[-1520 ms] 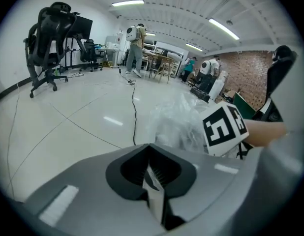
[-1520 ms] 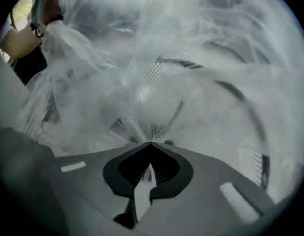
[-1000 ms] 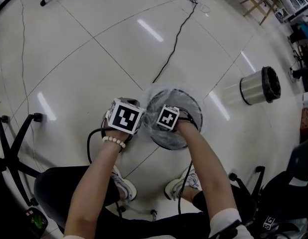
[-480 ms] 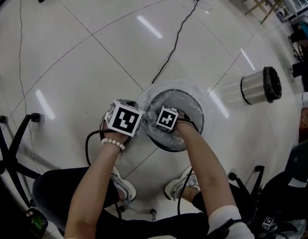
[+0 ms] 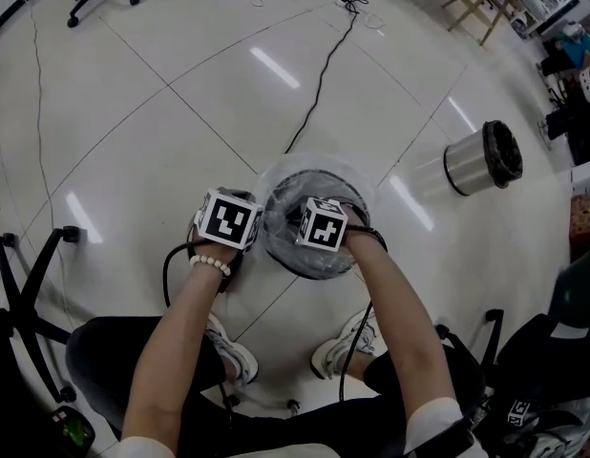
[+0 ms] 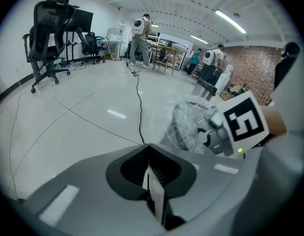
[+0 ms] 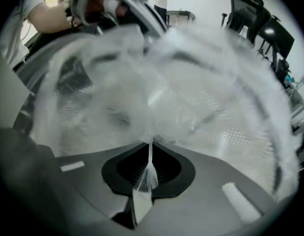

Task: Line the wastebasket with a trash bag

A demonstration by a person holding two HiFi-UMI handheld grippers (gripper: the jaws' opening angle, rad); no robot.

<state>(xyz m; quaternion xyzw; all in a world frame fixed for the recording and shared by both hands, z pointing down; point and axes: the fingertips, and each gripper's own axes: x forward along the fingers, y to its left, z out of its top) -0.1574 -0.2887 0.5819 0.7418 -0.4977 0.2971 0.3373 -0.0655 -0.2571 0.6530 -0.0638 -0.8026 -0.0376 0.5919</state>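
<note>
Jaws beginning to part, the right gripper [image 7: 150,154] pinches trash bag [image 7: 157,82] film over the wastebasket [image 5: 319,273], seemingly to settle it inside, while the left gripper [image 6: 151,178] sits closed and empty alongside.

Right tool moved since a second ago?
Yes: right tool rose toward camera against the rim of the black mesh wastebasket; jaws opening, clear plastic trash bag between them.

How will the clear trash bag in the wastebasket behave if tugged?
Probably floppy: the trash bag crumples and drapes in folds over the wastebasket rim. Likely very light, since the film is thin enough to see mesh through. It may slip off the rim if yanked.
</note>
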